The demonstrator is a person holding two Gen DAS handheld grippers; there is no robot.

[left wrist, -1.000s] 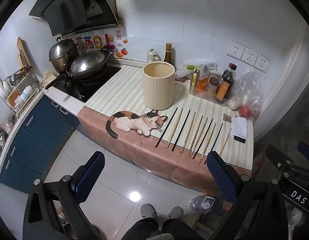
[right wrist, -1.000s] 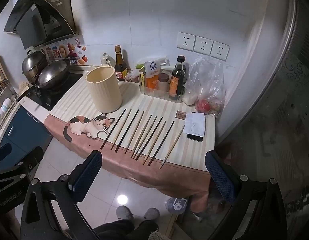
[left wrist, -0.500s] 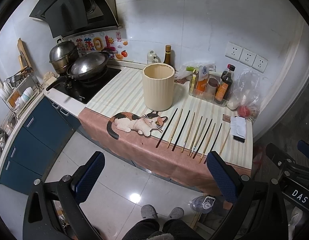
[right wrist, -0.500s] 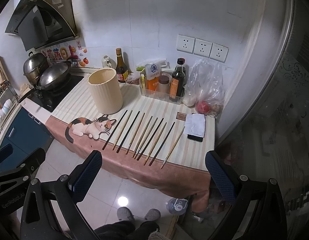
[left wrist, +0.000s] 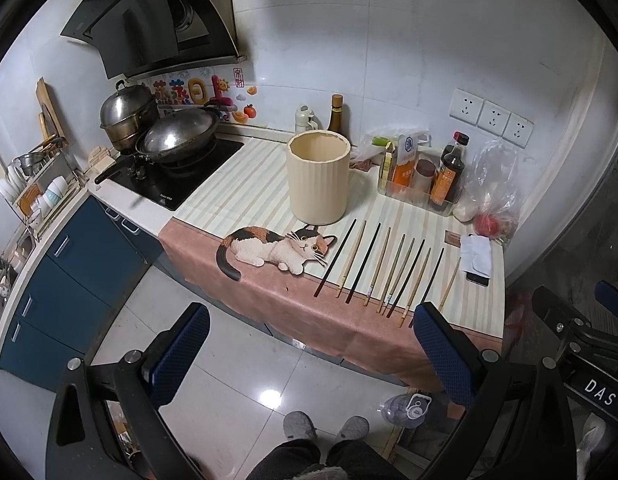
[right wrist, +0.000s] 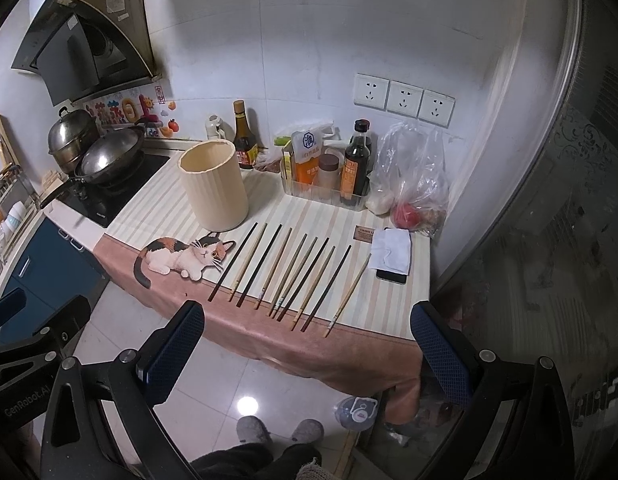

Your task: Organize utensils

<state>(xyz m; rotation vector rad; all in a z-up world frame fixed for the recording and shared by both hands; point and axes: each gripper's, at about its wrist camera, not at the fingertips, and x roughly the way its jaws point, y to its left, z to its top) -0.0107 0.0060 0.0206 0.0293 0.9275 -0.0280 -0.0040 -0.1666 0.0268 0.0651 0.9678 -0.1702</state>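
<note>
Chopsticks (right wrist: 287, 276) in row along counter front edge, tips near overhang; cream holder (left wrist: 317, 177) behind, empty. Left gripper (left wrist: 309, 354) and right gripper (right wrist: 307, 354) both spread wide, nothing held, well short of counter. Risks: nudging neighbouring sticks off edge; thin stick slipping from pads; tipping holder on insertion.

"DAS" is printed in white on the right tongs' black body (left wrist: 597, 386); "GenRobot.AI" is moulded on the left tongs' black body (right wrist: 27, 398).
</note>
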